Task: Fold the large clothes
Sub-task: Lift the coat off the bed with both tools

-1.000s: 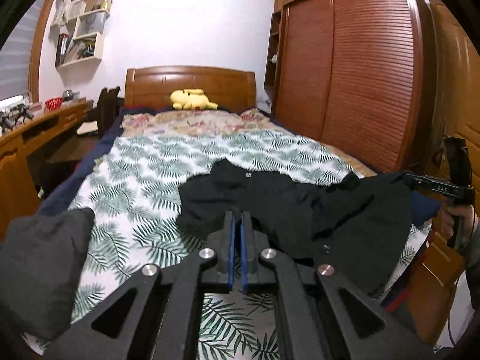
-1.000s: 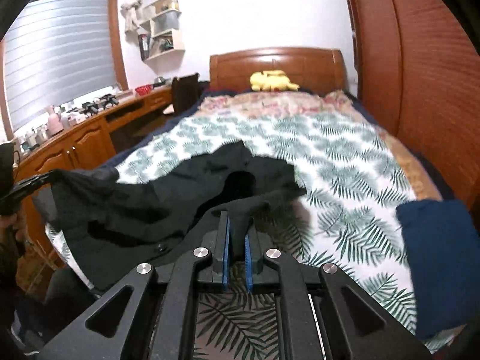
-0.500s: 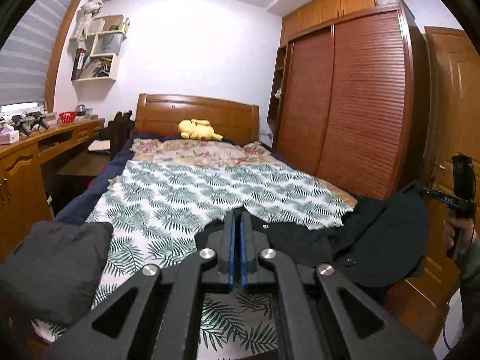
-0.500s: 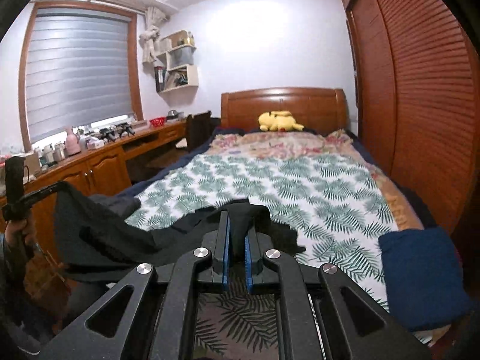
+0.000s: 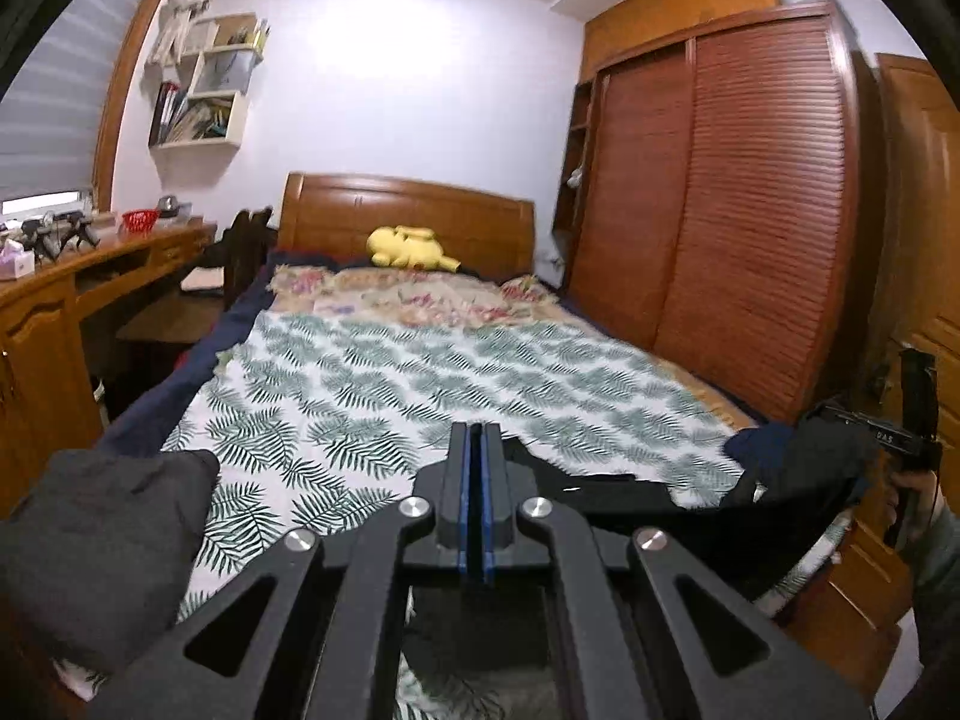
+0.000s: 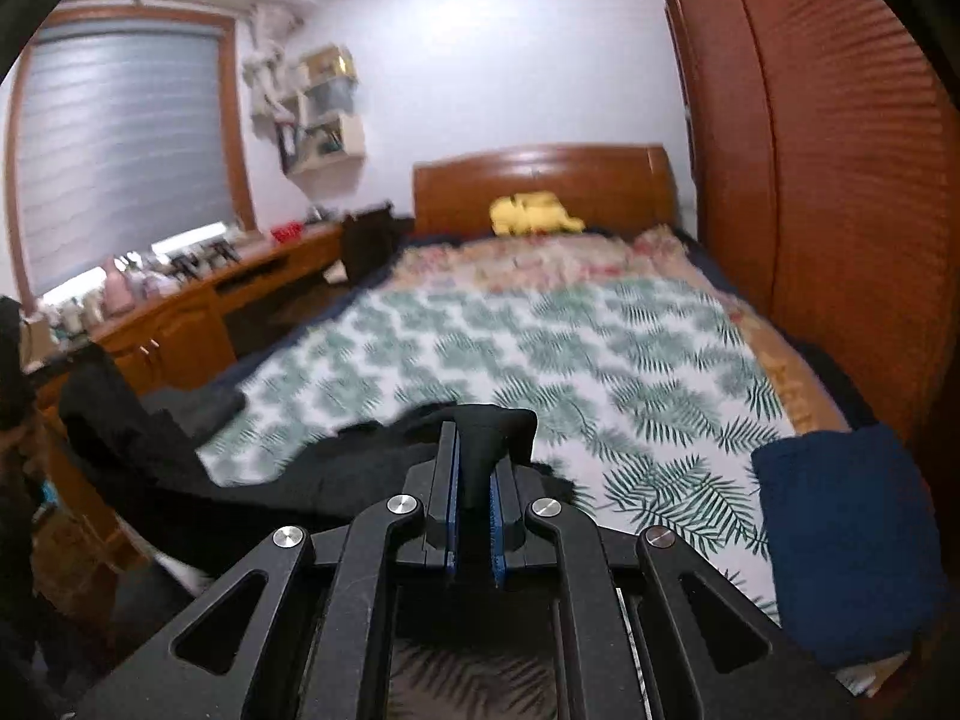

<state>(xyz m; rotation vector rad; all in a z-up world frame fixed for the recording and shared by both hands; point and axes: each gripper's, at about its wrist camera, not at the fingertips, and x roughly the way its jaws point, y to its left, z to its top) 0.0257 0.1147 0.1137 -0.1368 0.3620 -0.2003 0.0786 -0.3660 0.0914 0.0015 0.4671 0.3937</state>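
Observation:
A black garment (image 5: 660, 510) hangs stretched across the foot of the bed (image 5: 420, 372) between my two grippers. In the left wrist view my left gripper (image 5: 477, 429) has its blue pads pressed together on one thin edge of the cloth. The right gripper (image 5: 864, 432) shows at the far right of that view, in a person's hand, with the other end of the cloth bunched at its tip. In the right wrist view my right gripper (image 6: 474, 438) is shut on a thick fold of the black garment (image 6: 300, 480), which sags away to the left.
A folded grey cloth (image 5: 102, 546) lies at the bed's near left corner and a folded navy cloth (image 6: 840, 534) at its near right corner. A yellow plush toy (image 5: 408, 247) sits by the headboard. A wardrobe (image 5: 750, 210) lines the right, a desk (image 5: 60, 300) the left.
Both grippers have lifted and drawn back toward the foot of the bed. The black garment has slid off the middle of the cover and now hangs stretched between them.

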